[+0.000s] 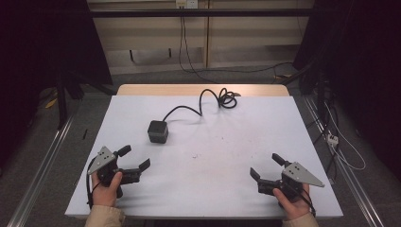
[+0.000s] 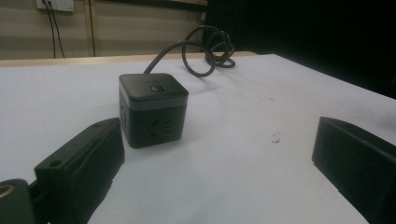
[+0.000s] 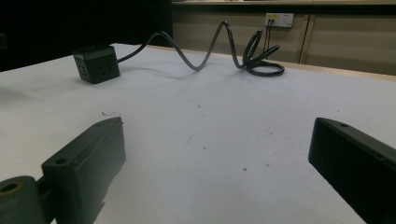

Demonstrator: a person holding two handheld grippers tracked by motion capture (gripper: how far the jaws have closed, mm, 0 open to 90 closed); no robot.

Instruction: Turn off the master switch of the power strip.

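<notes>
A black cube power socket (image 1: 158,131) (image 2: 153,109) (image 3: 96,63) sits on the white table top (image 1: 227,146), left of centre. Its black cable (image 1: 203,105) (image 2: 201,51) (image 3: 219,46) runs back and right, rises in an arch and ends in a coil (image 1: 228,100) near the far edge. My left gripper (image 1: 134,158) (image 2: 219,172) rests at the front left, open and empty, a short way in front of the cube. My right gripper (image 1: 267,167) (image 3: 217,175) rests at the front right, open and empty, pointing across the bare table toward the cube.
A strip of the wooden table (image 1: 142,89) shows behind the white top. Cables (image 1: 189,56) hang from wall sockets (image 1: 185,4) onto the floor behind. A small power strip (image 1: 332,138) lies on the floor at the right. Dark curtains stand on both sides.
</notes>
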